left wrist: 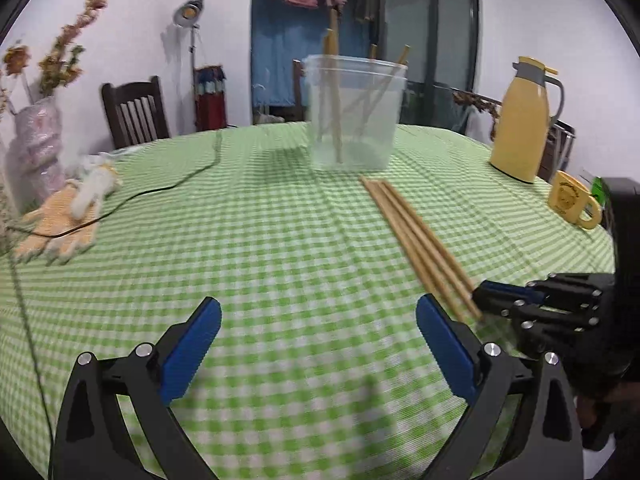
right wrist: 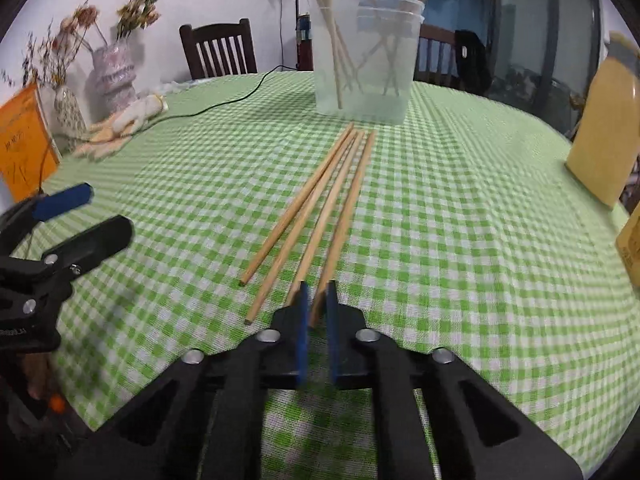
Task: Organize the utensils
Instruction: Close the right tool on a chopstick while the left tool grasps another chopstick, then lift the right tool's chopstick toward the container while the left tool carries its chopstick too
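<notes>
Several wooden chopsticks [right wrist: 320, 204] lie side by side on the green checked tablecloth [right wrist: 460, 240], pointing at a clear plastic container [right wrist: 366, 56] that holds several more chopsticks upright. My right gripper [right wrist: 317, 300] is shut on the near end of the rightmost chopstick [right wrist: 352, 200], low at the cloth. My left gripper [left wrist: 318, 334] is open and empty above the cloth, left of the chopsticks [left wrist: 416, 236]; the right gripper [left wrist: 486, 292] shows at their near ends. The container [left wrist: 354, 114] stands beyond them.
A yellow thermos jug [left wrist: 524, 120] and yellow mug [left wrist: 572, 200] stand at the right. Gloves [left wrist: 60, 220], a black cable [left wrist: 160, 190] and a vase of dried flowers [left wrist: 34, 148] are at the left. An orange book [right wrist: 24, 140] leans at far left. A chair [left wrist: 134, 112] stands behind.
</notes>
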The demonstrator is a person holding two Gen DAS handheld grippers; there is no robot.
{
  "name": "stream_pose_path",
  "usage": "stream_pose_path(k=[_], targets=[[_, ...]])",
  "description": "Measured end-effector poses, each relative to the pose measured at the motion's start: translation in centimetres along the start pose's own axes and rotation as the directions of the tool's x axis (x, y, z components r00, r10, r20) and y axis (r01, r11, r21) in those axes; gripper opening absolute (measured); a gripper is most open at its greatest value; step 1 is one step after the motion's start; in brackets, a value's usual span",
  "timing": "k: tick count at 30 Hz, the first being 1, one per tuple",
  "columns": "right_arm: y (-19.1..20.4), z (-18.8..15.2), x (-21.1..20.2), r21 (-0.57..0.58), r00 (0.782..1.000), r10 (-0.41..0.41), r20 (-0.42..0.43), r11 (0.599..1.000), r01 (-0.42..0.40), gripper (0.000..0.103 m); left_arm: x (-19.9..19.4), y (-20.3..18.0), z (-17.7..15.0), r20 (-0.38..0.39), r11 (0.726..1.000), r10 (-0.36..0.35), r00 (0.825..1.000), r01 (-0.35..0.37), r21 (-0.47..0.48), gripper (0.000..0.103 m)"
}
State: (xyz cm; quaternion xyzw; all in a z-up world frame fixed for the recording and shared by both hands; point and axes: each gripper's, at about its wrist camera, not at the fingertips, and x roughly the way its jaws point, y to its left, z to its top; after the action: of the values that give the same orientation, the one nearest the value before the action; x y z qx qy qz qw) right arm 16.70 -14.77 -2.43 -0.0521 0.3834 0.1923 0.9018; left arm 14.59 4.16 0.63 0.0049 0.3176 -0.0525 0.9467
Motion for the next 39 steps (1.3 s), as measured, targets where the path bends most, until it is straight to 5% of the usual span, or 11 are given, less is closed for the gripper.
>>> stream_pose_path(k=[7, 13, 19, 28, 39], targets=[[-4.1, -0.9, -1.4, 0.113, 0.998, -0.070, 0.010, 0.991, 0.068, 0.005, 3.1, -3.1, 1.6, -0.081, 0.996, -0.053, 0.995, 0.059, 0.070, 0.094], [-5.8, -1.8, -2.2, 0.148, 0.998, -0.066, 0.025, 0.987, 0.062, 0.005, 6.8, -5.0, 2.0, -0.225, 0.997, -0.036, 0.974, 0.049, 0.054, 0.072], [-6.1, -2.4, -2.3, 0.143, 0.998, -0.050, 0.047, 0.989, 0.043, 0.005, 7.6, -7.1, 1.4, -0.227, 0.989, 0.017, 0.974, 0.018, 0.147, 0.063], [-6.3, -3.1, -2.8, 0.121, 0.997, -0.034, 0.067, 0.992, 0.026, 0.005, 6.6, -5.4, 1.5, -0.272, 0.994, 0.023, 0.962, 0.008, 0.113, 0.005], [-5.9, -3.1, -2.9, 0.113, 0.997, -0.025, 0.071, 0.993, 0.017, 0.005, 5.9, -5.8, 1.0, -0.265, 0.994, -0.003, 0.964, 0.031, 0.103, 0.014]])
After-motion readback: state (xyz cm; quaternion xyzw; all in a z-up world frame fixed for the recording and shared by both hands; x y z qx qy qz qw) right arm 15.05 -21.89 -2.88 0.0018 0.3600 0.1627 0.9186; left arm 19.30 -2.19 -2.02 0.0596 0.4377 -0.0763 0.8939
